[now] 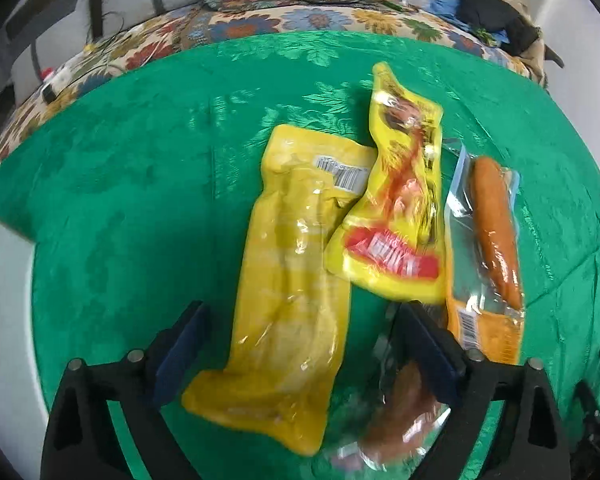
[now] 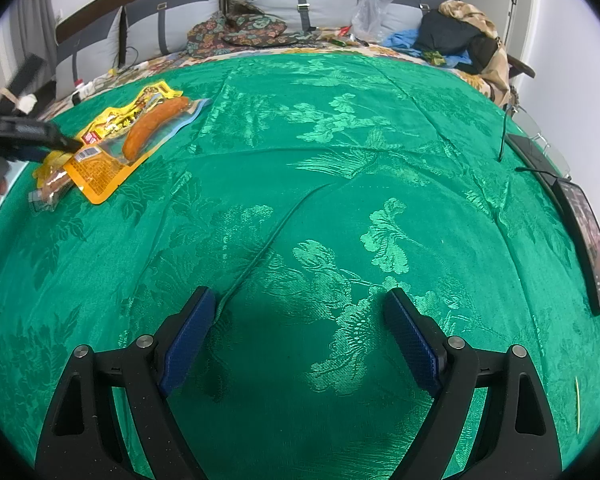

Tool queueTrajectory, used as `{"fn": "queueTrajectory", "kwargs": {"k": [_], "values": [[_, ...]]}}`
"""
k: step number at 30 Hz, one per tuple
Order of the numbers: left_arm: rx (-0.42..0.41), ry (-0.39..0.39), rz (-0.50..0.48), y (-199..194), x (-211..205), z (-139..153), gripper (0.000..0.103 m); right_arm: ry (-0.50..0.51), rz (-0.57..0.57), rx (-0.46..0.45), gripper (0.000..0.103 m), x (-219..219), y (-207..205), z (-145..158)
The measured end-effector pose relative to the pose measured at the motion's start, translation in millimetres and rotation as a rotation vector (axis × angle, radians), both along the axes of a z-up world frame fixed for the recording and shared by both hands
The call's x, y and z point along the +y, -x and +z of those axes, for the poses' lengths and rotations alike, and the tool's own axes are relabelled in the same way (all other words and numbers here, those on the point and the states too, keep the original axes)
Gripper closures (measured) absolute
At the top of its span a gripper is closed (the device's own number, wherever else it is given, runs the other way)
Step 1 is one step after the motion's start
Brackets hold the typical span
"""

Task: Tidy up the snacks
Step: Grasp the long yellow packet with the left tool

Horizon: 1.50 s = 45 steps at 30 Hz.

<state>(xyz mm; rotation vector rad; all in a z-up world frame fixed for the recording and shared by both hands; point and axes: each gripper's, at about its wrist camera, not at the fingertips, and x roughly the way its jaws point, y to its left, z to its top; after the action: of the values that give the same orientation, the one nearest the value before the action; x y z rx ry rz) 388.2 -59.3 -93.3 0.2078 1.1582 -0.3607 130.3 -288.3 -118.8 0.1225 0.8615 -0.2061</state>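
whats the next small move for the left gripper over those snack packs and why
Probably lower the left gripper and close on the plain yellow pouch. Its open jaws already straddle the pouch's near end, with the pads not pressing it. The right gripper is open over bare green cloth, far from the snacks.

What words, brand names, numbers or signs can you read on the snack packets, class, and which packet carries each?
No text reads clearly.
Red banner on the printed yellow packet: white characters, too blurred to read.
Barcode label on the plain yellow packet: digits too small.
Barcode on the orange sausage packet: digits too small; the print on its orange panel is illegible.
Clear sausage packet: no print visible.
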Motion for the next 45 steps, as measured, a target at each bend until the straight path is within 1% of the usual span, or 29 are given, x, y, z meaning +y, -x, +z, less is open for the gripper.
{"fn": "queueTrajectory", "kwargs": {"k": [1, 2, 4, 7, 9, 12, 18, 21, 22, 23, 24, 25, 26, 28, 30, 31, 32, 38, 45], "values": [[-0.018, 0.000, 0.007, 0.1, 1.1, 1.0, 0.021, 0.000, 0.000, 0.000, 0.014, 0.1, 0.0, 0.0], [-0.035, -0.002, 0.017, 1.4, 3.1, 2.8, 0.038, 0.000, 0.000, 0.000, 0.014, -0.2, 0.0, -0.2], [-0.054, 0.024, 0.030, 5.5, 11.4, 7.6, 0.057, 0.000, 0.000, 0.000, 0.014, -0.1, -0.1, -0.2], [-0.049, 0.046, 0.044, 22.1, 24.5, 8.1, 0.059, 0.000, 0.000, 0.000, 0.014, -0.2, -0.1, -0.2], [-0.058, 0.056, 0.063, 44.0, 35.9, 7.8, 0.059, 0.000, 0.000, 0.000, 0.014, 0.3, -0.1, 0.0], [-0.062, 0.074, 0.116, 95.8, 60.2, 7.1, 0.059, -0.001, 0.000, 0.000, 0.014, 0.5, -0.2, 0.0], [-0.066, 0.091, 0.173, 198.2, 94.4, 6.3, 0.059, -0.001, 0.000, 0.000, 0.014, 0.6, -0.3, -0.1], [-0.098, 0.108, 0.200, 223.8, 103.0, 4.8, 0.057, -0.001, 0.000, 0.000, 0.014, 0.7, -0.3, -0.2], [-0.109, 0.119, 0.206, 226.6, 104.1, 4.3, 0.052, 0.000, 0.000, 0.000, 0.014, 0.2, -0.3, -0.4], [-0.118, 0.131, 0.212, 227.6, 105.6, 3.4, 0.040, -0.001, 0.000, 0.000, 0.014, 0.6, -0.3, -0.2], [-0.120, 0.133, 0.219, 225.3, 106.1, 2.5, 0.032, -0.001, 0.000, 0.000, 0.014, 0.7, -0.3, -0.1], [-0.121, 0.124, 0.234, 221.1, 107.1, 1.1, 0.019, -0.001, 0.000, 0.000, 0.014, 0.2, -0.2, -0.3], [-0.123, 0.116, 0.247, 216.0, 107.5, -0.6, 0.015, -0.001, 0.000, 0.000, 0.014, 0.1, -0.2, -0.4], [-0.153, 0.086, 0.253, 207.9, 107.3, -2.8, 0.014, -0.002, 0.000, 0.000, 0.014, 0.2, -0.3, -0.3], [-0.175, 0.034, 0.239, 200.5, 104.9, -6.7, 0.008, -0.002, 0.000, 0.000, 0.014, 0.3, -0.3, -0.3], [-0.190, 0.024, 0.228, 199.0, 104.6, -8.5, 0.002, -0.002, 0.000, 0.000, 0.014, 0.7, -0.3, -0.2], [-0.190, 0.036, 0.228, 197.5, 107.2, -10.1, 0.000, -0.002, 0.000, 0.000, 0.014, 0.4, -0.3, -0.2], [-0.226, 0.050, 0.222, 196.6, 111.2, -12.4, 0.000, -0.002, 0.000, 0.000, 0.014, 0.5, -0.4, -0.3], [-0.227, 0.049, 0.231, 194.3, 110.1, -11.8, 0.000, -0.003, 0.000, 0.000, 0.014, 0.4, -0.5, -0.4]]}}
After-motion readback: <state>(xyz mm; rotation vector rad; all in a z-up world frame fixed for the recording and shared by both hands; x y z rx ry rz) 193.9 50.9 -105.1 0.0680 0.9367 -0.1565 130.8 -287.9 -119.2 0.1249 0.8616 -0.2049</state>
